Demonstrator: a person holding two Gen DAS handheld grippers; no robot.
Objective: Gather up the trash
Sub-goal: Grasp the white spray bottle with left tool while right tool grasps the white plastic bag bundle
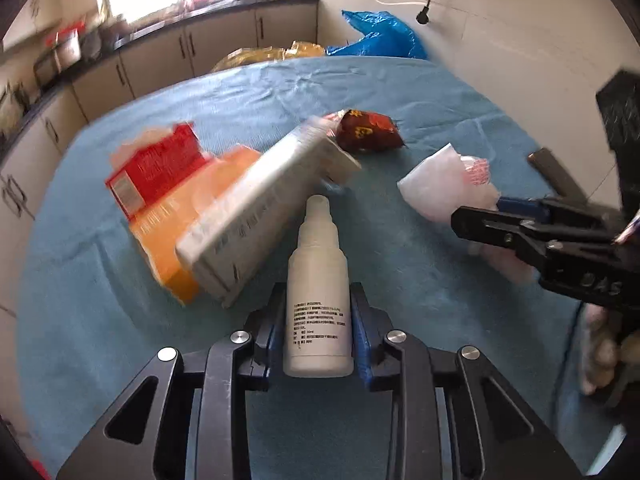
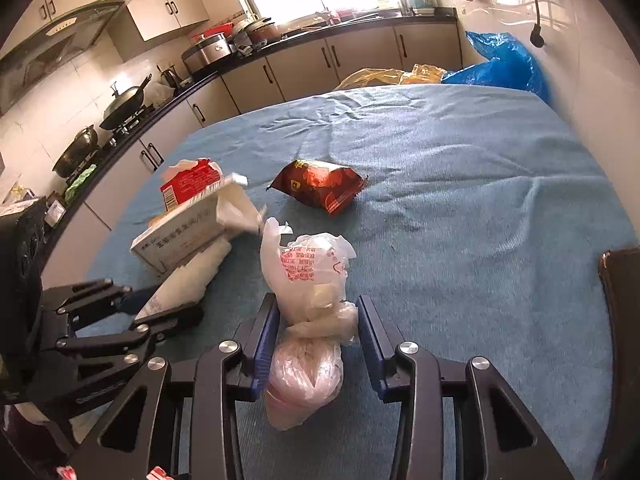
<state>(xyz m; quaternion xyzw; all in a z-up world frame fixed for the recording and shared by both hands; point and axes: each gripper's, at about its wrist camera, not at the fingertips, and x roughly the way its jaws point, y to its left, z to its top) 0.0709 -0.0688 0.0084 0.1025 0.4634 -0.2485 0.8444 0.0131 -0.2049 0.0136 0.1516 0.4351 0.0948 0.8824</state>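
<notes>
- A kitchen with cabinets along the wall; a blue cloth [image 2: 460,184] covers the desk [image 1: 400,92] that carries the trash.
- The left hand-held gripper [image 1: 318,320] pinches a white bottle [image 1: 318,288], its blue pads pressed on both sides; the bottle's nozzle points away, toward a grey-white carton [image 1: 256,216].
- The right hand-held gripper [image 2: 316,336] straddles a crumpled white plastic bag [image 2: 310,280] with red print; the left pad touches the bag, the right pad looks apart from it.
- Only the left wrist view shows the bottle plainly, and the orange box [image 1: 180,220] under the carton and red box [image 1: 156,168].
- Only the right wrist view shows the stove, wok and sink.
- A dark red snack packet [image 2: 320,186] lies beyond the bag, well apart; a blue bag [image 2: 504,64] sits past the far edge.
</notes>
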